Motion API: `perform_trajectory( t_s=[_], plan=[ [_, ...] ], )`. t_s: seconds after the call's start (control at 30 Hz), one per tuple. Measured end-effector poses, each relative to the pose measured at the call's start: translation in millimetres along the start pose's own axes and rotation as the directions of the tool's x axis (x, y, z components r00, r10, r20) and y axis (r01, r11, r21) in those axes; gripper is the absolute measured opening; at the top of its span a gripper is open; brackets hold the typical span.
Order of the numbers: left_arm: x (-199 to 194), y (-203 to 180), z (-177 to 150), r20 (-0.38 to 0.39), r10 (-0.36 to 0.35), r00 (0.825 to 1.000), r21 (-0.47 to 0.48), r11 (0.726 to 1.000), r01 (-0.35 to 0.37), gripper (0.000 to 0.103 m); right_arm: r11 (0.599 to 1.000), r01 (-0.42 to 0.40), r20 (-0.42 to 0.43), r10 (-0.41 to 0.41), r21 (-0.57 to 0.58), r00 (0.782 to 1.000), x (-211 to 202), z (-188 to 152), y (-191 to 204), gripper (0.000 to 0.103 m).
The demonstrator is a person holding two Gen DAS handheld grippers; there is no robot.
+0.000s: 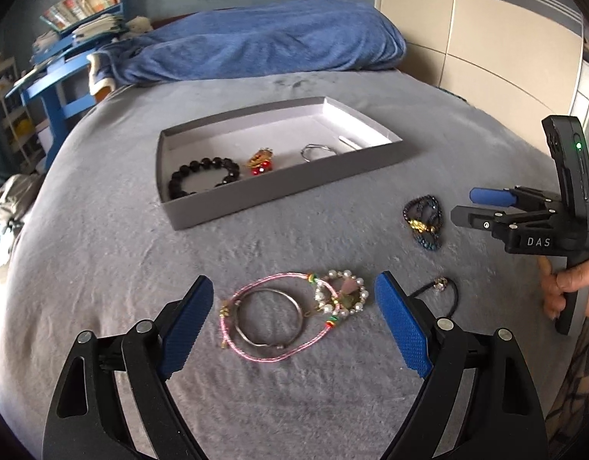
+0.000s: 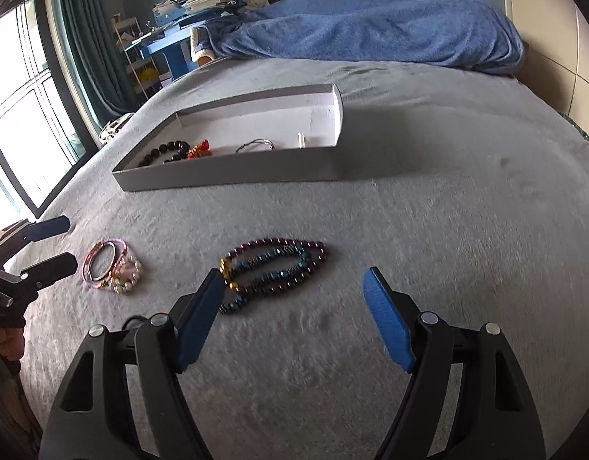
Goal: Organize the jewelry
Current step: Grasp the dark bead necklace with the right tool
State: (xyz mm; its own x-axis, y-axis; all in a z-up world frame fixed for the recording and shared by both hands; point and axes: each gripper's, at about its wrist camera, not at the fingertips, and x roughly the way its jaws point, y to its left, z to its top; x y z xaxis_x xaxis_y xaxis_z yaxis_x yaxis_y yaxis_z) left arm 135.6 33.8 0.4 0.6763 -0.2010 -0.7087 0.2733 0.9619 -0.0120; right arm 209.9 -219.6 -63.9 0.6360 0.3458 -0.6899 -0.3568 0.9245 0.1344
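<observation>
A grey box [image 1: 294,188] on the bed holds a black bead bracelet [image 1: 204,176], a red and gold charm [image 1: 260,161], a thin silver bangle [image 1: 317,151] and a small white stick [image 1: 350,142]. On the grey blanket lie a silver bangle [image 1: 269,316], a pink cord [image 1: 256,352], a pearl bracelet [image 1: 342,295], a black hair tie [image 1: 442,291] and dark beaded bracelets [image 1: 423,222]. My left gripper [image 1: 294,322] is open around the bangle pile. My right gripper [image 2: 294,299] is open, just short of the dark bracelets [image 2: 273,268]. The box [image 2: 233,176] lies beyond them.
A blue blanket [image 1: 264,42] lies heaped at the bed's far end. A blue desk [image 1: 53,76] with books stands at the far left. Beige wardrobe doors [image 1: 486,30] are on the right. A window [image 2: 18,115] is at the left in the right wrist view.
</observation>
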Motion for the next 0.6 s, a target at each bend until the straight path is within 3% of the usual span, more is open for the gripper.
perform_trajectory(
  t_s=[0.1,0.3,0.6],
  plan=[
    [0.5,-2.5,-0.6,0.002,-0.007,1.000,0.002,1.000,0.007,0.087,1.000,-0.004,-0.004,0.004,-0.009,1.000,0.7,-2.1,2.4,0.074],
    [-0.6,1.3,0.4,0.007,-0.003,1.000,-0.011,1.000,0.003,0.087,0.997,-0.037,-0.003,0.037,-0.060,0.999,3.9,-1.2,21.6,0.063],
    [0.1,4.3,1.4,0.010,-0.006,1.000,-0.021,1.000,0.006,0.087,0.986,-0.029,-0.040,0.022,-0.163,0.999,26.2,3.4,51.5,0.032]
  ],
)
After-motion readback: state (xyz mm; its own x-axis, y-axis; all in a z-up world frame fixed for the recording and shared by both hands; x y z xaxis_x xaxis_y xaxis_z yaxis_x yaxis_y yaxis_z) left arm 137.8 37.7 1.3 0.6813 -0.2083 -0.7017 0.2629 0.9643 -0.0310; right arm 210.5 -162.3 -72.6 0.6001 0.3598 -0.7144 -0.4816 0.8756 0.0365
